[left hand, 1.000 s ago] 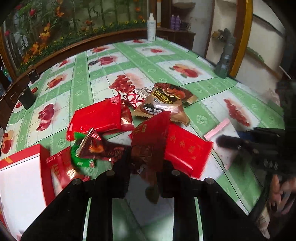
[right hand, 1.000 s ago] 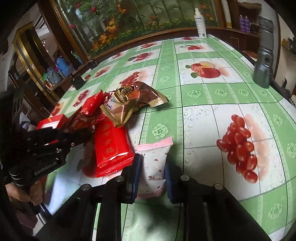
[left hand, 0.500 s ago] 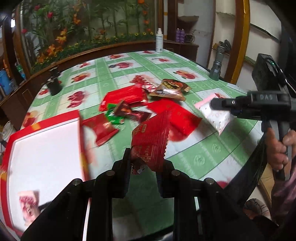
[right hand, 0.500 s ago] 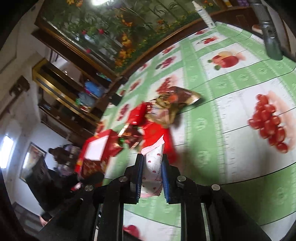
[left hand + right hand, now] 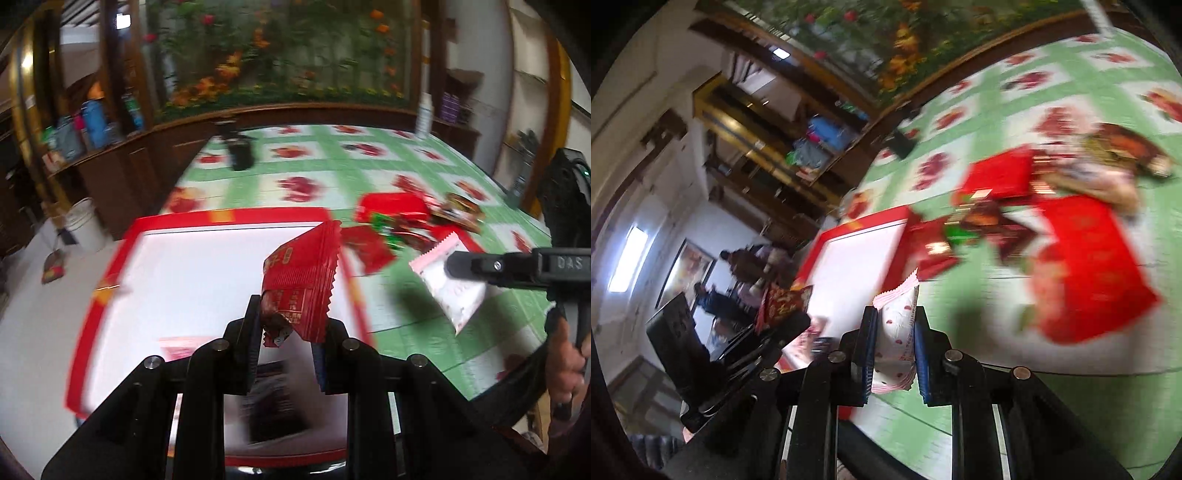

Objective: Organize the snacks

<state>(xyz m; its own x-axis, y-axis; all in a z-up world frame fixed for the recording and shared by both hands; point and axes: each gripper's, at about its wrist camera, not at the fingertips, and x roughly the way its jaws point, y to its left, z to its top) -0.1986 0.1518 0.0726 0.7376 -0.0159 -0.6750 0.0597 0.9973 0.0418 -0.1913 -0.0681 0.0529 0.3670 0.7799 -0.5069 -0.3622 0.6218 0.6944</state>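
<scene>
Over red-rimmed tray (image 5: pixel 221 216): red packet (image 5: pixel 301 273) upright (lengthwise, tilted right).

One red-rimmed tray (image 5: pixel 110 258); two grippers; one flashlight (image 5: pixel 240 151).

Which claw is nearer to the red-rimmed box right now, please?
Left. The left claw holds a red packet right over the box. The right claw, gripping a pink packet, is off to the side, above the tablecloth.

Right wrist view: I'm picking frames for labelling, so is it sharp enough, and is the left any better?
Right wrist view: red packets smear badly, only the pink-and-white packet stays crisp. Left wrist view: milder blur; red packet readable, box rim streaked.
</scene>
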